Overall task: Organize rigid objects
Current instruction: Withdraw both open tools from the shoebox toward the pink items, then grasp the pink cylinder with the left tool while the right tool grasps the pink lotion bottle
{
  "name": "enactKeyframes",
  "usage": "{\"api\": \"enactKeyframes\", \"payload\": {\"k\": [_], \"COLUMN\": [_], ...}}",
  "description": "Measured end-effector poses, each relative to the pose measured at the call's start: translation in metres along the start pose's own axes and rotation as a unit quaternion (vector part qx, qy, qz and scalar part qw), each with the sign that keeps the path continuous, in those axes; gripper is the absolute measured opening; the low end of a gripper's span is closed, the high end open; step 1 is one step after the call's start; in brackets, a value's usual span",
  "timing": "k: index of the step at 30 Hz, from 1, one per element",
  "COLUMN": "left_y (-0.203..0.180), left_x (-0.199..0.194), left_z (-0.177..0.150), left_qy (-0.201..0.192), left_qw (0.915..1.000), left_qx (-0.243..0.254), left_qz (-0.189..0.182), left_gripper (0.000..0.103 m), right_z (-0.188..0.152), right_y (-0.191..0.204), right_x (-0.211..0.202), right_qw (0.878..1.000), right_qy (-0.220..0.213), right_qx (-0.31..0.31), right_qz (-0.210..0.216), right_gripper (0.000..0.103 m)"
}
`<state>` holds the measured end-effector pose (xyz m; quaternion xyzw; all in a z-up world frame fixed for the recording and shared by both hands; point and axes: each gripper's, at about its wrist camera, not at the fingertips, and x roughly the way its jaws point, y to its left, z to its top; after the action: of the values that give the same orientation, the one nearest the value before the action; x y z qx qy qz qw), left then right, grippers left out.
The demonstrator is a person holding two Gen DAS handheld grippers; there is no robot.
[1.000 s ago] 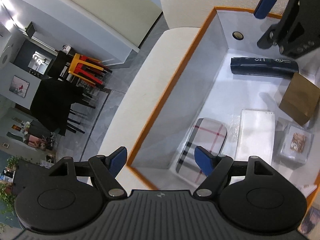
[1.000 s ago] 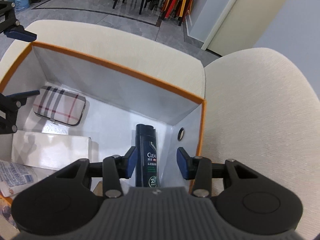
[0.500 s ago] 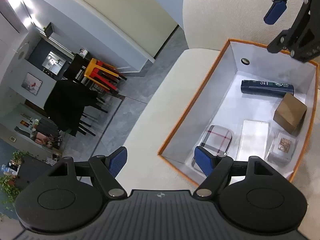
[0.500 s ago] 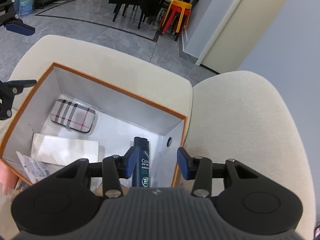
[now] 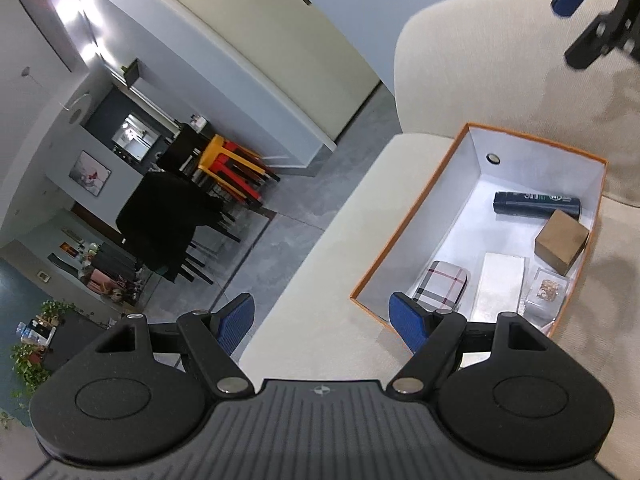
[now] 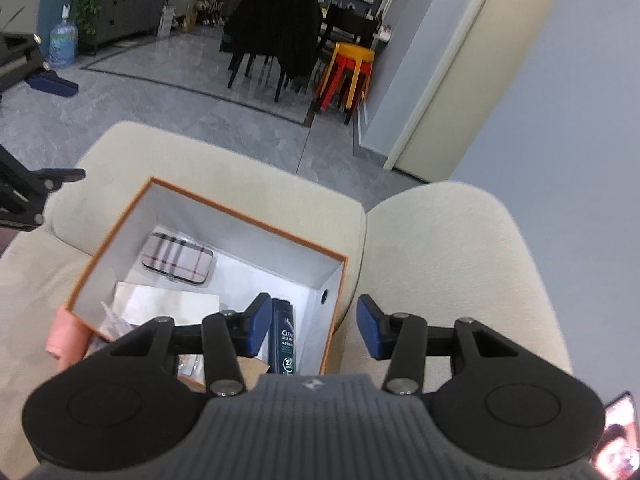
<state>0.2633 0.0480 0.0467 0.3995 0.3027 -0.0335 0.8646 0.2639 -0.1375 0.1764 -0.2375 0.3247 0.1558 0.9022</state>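
Observation:
An orange-rimmed white box point(image 5: 404, 236) point(image 6: 200, 200) sits on a cream sofa. Inside lie a dark shampoo bottle point(image 5: 536, 203) point(image 6: 283, 338), a brown cardboard box point(image 5: 562, 242), a plaid case point(image 5: 442, 286) point(image 6: 178, 258), a flat white box point(image 5: 500, 286) point(image 6: 168, 304) and a clear packet point(image 5: 546, 294). My left gripper point(image 5: 322, 320) is open and empty, well above the box's near corner. My right gripper point(image 6: 310, 330) is open and empty, high over the bottle end of the box; it shows in the left wrist view point(image 5: 592, 12) at top right.
The cream sofa seat point(image 5: 320, 256) and backrest point(image 6: 452, 272) surround the box. A pink item point(image 6: 66, 338) lies by the box's near corner. Beyond the sofa is grey floor with black chairs point(image 6: 276, 28) and stacked orange and red stools point(image 6: 346, 72).
Both grippers have risen and pulled back from the box, which now looks smaller in both views. Both stay open and empty. The items in the box have not moved.

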Motion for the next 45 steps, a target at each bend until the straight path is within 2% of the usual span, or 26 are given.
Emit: {"api": "enactKeyframes", "payload": {"k": [6, 12, 15, 19, 25, 33, 39, 45], "left_y": [0.01, 0.013, 0.005, -0.012, -0.046, -0.1, -0.113, -0.108], "left_x": [-0.032, -0.064, -0.074, -0.079, -0.067, -0.01, 0.015, 0.03], "left_z": [-0.005, -0.012, -0.02, -0.036, -0.073, -0.118, -0.134, -0.143], "left_qy": [-0.019, -0.044, -0.052, -0.055, -0.044, 0.017, 0.034, 0.035], "left_qw": [0.9997, 0.9985, 0.9982, 0.998, 0.9961, 0.9891, 0.9828, 0.9778], "left_qx": [-0.013, -0.03, -0.029, -0.031, -0.062, -0.107, -0.13, -0.153], "left_qz": [0.009, 0.013, 0.009, -0.005, -0.045, -0.1, -0.126, -0.139], "left_gripper": [0.09, 0.094, 0.094, 0.094, 0.094, 0.094, 0.094, 0.094], "right_z": [-0.003, -0.017, -0.032, -0.059, -0.106, -0.157, -0.18, -0.201], "right_y": [-0.003, 0.003, 0.01, 0.021, 0.039, 0.034, 0.029, 0.031], "right_x": [-0.07, -0.135, -0.152, -0.151, -0.119, -0.029, 0.037, 0.085], "right_qw": [0.999, 0.998, 0.997, 0.996, 0.995, 0.987, 0.97, 0.942], "right_qy": [-0.03, -0.046, -0.045, -0.03, 0.017, 0.135, 0.228, 0.324], "right_qx": [-0.011, -0.049, -0.066, -0.084, -0.092, -0.066, -0.015, 0.028], "right_qz": [0.001, 0.0, 0.006, 0.017, 0.044, 0.06, 0.081, 0.087], "right_gripper": [0.048, 0.053, 0.054, 0.054, 0.055, 0.055, 0.055, 0.055]}}
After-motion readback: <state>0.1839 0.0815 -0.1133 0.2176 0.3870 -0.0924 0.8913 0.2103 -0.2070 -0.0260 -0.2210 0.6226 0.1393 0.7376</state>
